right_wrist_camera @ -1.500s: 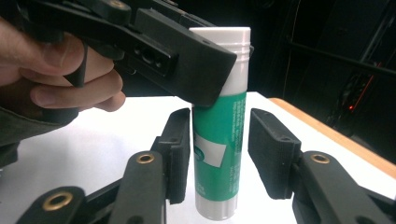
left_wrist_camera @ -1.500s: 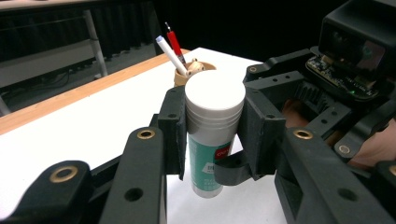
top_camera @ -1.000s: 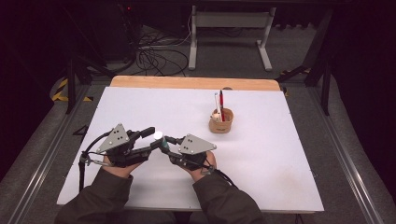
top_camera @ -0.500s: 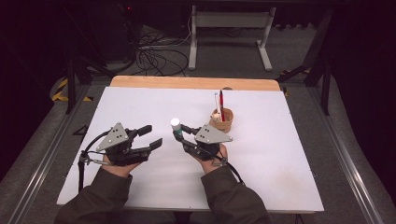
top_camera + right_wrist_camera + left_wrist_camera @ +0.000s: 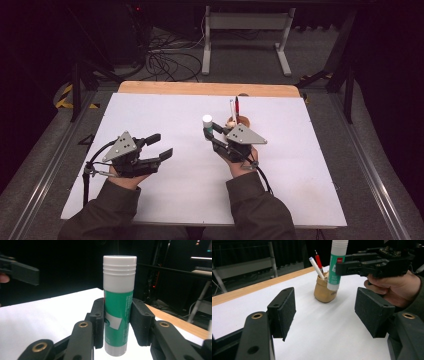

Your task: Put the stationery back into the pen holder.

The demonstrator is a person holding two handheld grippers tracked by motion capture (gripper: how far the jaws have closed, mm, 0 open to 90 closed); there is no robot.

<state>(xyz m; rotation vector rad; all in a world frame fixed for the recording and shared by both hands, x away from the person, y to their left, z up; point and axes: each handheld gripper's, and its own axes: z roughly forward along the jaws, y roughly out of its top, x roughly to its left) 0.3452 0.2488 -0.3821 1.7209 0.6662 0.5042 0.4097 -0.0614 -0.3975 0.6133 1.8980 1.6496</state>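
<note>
Holding a green glue stick with a white cap (image 5: 119,305) upright, the right gripper (image 5: 214,134) has its two black pads clamped on the green label part of the tube, one on each side. From the right gripper view you can see the cap poking well above the jaws and the white bottom end hanging just below them. In the high view the stick sits above the white table top (image 5: 165,110), just beside a small tan pen cup (image 5: 239,121) near the far middle of the table. It looks to the left of the cup from up there, but I can't tell if it's touching it.

That cup has a white pen (image 5: 316,266) and a red pen (image 5: 319,261) leaning in it, clear enough in the left gripper view, where the glue stick hangs right in front of the cup with the person's right hand (image 5: 395,287) wrapped around the gripper behind it.

The left gripper (image 5: 159,148) is down at the near left of the table, well apart from the stick. Its jaws have just been opening and now stand apart with nothing but bare table showing between the pads (image 5: 284,310).

Behind the table there's a strip of light wood edge (image 5: 210,89) and a tangle of cables on the floor (image 5: 165,60).
</note>
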